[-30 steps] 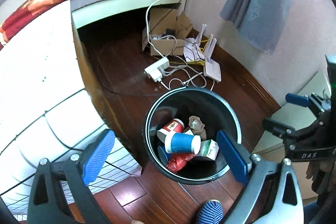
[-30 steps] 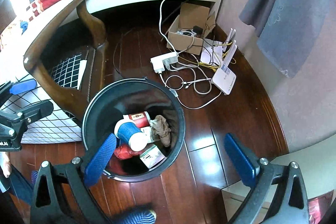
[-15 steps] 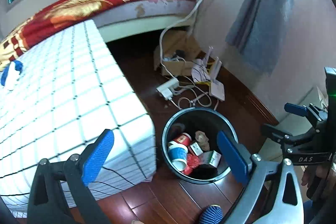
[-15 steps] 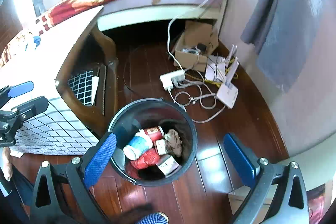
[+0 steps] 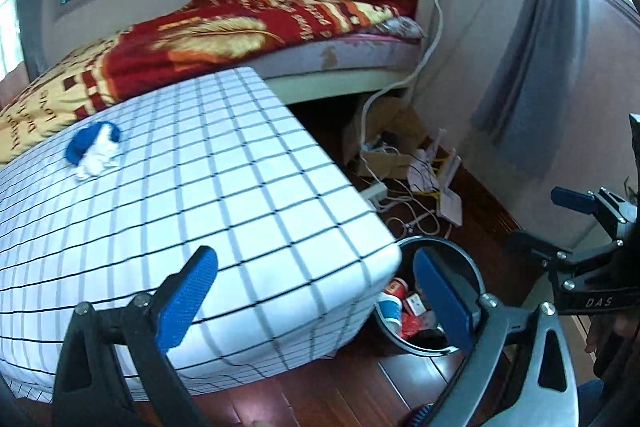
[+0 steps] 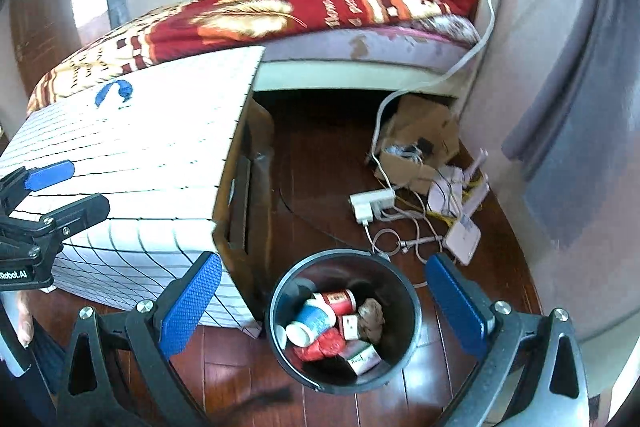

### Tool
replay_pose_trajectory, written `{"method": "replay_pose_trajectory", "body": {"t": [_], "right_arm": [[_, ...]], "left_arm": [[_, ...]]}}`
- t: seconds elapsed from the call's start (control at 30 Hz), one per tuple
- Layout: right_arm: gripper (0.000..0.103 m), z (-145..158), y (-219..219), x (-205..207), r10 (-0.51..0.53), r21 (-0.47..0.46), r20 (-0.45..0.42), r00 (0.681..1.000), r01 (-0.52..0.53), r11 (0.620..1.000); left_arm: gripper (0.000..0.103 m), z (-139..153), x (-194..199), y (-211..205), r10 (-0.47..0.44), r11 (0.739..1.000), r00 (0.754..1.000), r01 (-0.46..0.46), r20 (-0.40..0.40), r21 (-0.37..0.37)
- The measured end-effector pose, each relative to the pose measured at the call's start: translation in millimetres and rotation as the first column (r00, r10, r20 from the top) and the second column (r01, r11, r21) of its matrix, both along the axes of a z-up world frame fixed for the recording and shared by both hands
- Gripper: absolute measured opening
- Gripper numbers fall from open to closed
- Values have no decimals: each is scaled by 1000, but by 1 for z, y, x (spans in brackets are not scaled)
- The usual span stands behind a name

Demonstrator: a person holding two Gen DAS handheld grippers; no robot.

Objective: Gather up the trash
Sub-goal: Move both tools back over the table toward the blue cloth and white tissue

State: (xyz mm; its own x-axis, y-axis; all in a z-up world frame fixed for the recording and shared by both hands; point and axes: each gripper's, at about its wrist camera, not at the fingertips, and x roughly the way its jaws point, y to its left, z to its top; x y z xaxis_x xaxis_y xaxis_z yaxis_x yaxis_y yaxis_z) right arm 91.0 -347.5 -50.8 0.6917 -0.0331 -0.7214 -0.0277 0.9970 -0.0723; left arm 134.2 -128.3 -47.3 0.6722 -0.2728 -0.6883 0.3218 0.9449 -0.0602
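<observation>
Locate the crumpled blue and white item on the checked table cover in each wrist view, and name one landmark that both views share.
Left wrist: the blue and white item lies in the upper left, on the checked cover.
Right wrist: it shows small in the upper left, near the cover's far edge by the bed.
Shared landmark: the black trash bin on the floor by the table's corner.

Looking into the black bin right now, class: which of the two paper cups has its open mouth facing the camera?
The blue-banded paper cup, lying on its side; the red paper cup behind it shows only its side.

Both grippers' jaws gape, seemingly empty.
</observation>
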Motion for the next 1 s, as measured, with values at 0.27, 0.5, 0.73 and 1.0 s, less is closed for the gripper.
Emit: {"method": "replay_pose_trajectory", "body": {"t": [0.27,0.5,0.73,1.0], "right_arm": [[103,16,63,25,106,-13,30,994,-106,994],[103,22,128,61,202,21,56,978,-203,979],[103,6,205,103,322,15,51,946,-323,946],[103,0,266,141,367,18,35,929,-368,930]], "left_arm": [[99,8,7,63,102,995,995,-102,20,-15],[99,1,22,133,222,975,975,-222,2,-15],[92,-13,41,210,355,934,935,-356,-18,-21],[90,-21,50,263,446,895,895,-446,-25,-13]]}}
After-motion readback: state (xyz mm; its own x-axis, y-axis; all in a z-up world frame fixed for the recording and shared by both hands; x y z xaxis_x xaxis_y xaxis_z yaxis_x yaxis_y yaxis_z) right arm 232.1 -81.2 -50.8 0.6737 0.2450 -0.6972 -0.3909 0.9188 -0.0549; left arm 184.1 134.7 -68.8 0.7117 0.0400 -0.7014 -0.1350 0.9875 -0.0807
